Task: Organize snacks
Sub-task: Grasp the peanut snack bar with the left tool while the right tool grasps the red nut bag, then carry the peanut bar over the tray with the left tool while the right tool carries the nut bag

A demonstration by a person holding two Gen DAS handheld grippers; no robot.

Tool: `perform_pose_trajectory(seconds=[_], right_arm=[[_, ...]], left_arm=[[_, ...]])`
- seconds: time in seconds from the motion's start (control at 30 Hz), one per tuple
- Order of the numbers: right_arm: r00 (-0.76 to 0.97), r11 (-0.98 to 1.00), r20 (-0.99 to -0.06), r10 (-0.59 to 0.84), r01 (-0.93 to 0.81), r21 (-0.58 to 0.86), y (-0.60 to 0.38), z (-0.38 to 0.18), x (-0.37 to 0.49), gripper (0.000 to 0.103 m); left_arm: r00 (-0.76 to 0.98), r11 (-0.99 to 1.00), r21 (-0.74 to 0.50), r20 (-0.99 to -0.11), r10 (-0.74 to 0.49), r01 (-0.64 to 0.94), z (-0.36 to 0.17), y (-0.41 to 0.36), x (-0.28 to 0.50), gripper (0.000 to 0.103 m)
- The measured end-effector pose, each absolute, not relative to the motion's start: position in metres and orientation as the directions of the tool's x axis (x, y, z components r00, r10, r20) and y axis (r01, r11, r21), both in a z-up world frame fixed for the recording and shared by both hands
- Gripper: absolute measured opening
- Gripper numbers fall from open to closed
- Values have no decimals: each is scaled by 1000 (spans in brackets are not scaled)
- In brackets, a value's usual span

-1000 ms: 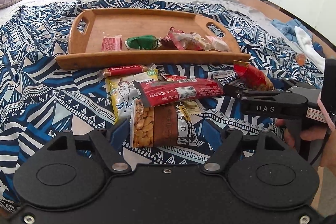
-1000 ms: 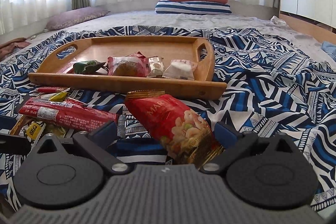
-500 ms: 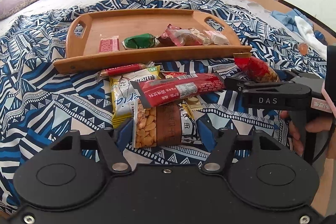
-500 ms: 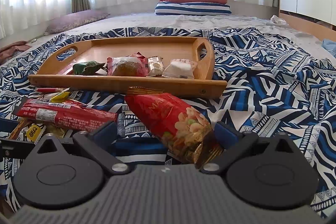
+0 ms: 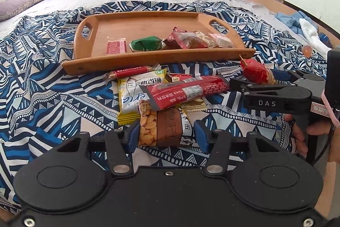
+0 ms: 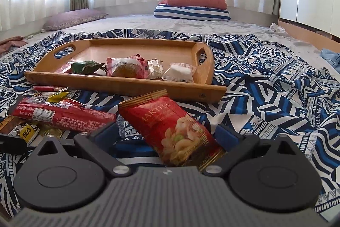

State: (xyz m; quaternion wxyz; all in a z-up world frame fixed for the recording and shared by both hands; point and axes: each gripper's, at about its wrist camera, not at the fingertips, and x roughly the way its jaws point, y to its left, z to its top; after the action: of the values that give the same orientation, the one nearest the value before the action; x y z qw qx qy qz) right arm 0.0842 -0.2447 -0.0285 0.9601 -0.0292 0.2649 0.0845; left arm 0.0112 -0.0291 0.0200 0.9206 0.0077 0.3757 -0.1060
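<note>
Left gripper (image 5: 166,136): jaws have just been closing, peanut packet (image 5: 161,127) between the blue pads; left pad touches the packet edge, right pad shows a sliver of gap. Right gripper (image 6: 167,137): jaws wide apart, red nut bag (image 6: 174,131) lying between, neither pad pressing. Bed (image 6: 276,99) under the patterned cloth offers open room right of the wooden tray (image 5: 148,59); the tray's far half is bare. Loose snacks crowd its near rim. Left view alone shows the pink wafer (image 5: 115,47); right view alone shows the white sweet (image 6: 180,73).
</note>
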Motion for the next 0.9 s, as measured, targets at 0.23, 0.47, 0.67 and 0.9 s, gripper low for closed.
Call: perform_pose_trajectory(seconds=[0.23,0.47,0.67,0.9], right_arm=[[839,985,-522,153,-170,16,-246,-22,78,87],[844,986,-514,154,-165,25,-240,-13,69,58],[859,987,-491,148,-161,17,-232,4,66,55],[876,992,-470,111,-129,-8,-230,29,79,55]], left_arm=[[714,983,-51,-680,-163,176,28,-18,5,50],[738,990,-52,-661,-132,131,37,-2,4,50],[768,994,-64,-631,-111,92,51,14,14,49],[804,991,-89,-581,-130,96,75,25,40,49]])
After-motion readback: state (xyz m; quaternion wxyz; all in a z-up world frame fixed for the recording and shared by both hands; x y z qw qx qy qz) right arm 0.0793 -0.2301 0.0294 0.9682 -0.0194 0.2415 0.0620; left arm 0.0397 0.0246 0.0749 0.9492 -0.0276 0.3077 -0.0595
